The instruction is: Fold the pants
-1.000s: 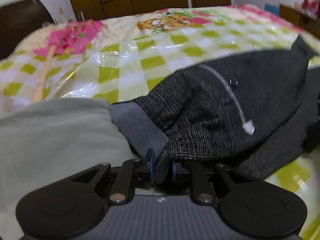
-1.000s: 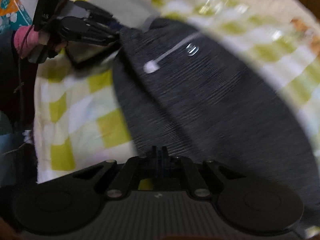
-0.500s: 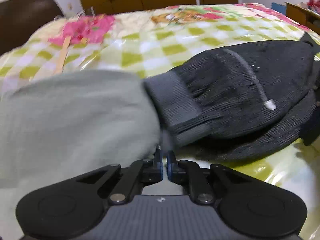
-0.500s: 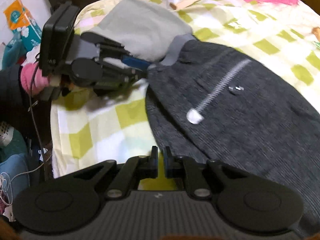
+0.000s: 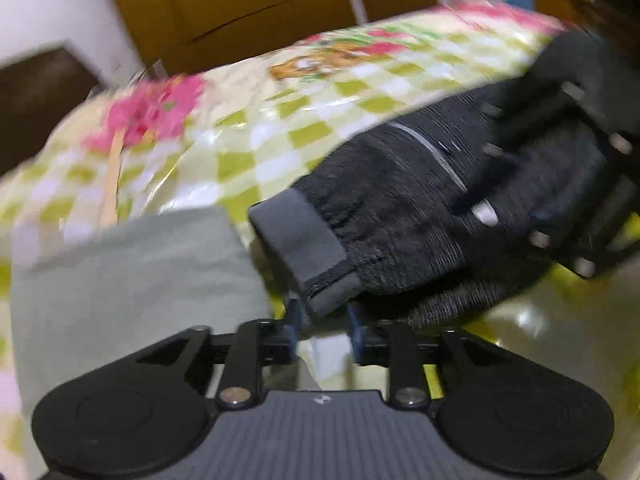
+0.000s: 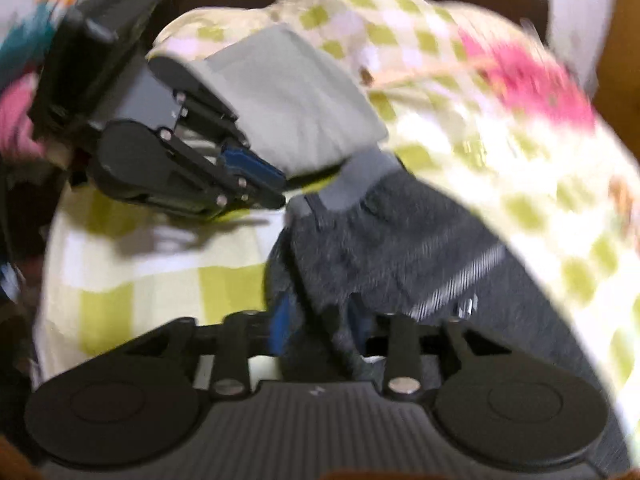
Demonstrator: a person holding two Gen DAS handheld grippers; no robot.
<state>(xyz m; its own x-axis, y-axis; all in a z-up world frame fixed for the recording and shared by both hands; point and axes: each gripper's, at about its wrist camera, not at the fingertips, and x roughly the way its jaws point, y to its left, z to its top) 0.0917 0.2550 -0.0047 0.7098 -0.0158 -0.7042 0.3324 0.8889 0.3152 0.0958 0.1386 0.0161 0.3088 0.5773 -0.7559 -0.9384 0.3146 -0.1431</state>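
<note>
Dark grey knit pants [image 5: 392,200] lie folded on the checked bedsheet [image 5: 280,148], their lighter grey cuff [image 5: 298,236] toward me. In the left wrist view my left gripper [image 5: 325,322] has its jaws opening, and the cuff's corner sits just ahead of the blue fingertips without being pressed. The right gripper [image 5: 504,200] hovers over the zipper stripe at the right. In the blurred right wrist view the right gripper [image 6: 318,322] has its jaws opening with a fold of the pants [image 6: 400,248] between the fingers. The left gripper [image 6: 276,190] points at the cuff [image 6: 356,184].
A folded pale grey-green cloth [image 5: 132,280] lies just left of the cuff, also seen in the right wrist view [image 6: 288,92]. A wooden stick [image 5: 112,176] rests on the sheet behind it. A brown wardrobe [image 5: 260,12] stands beyond the bed. The bed's edge [image 6: 48,264] drops off at the left.
A second ago both grippers were shut on the pants. Half a second ago they were shut and free of the cloth. Now both stand apart at the fabric again, the right one nearer the cuff.
</note>
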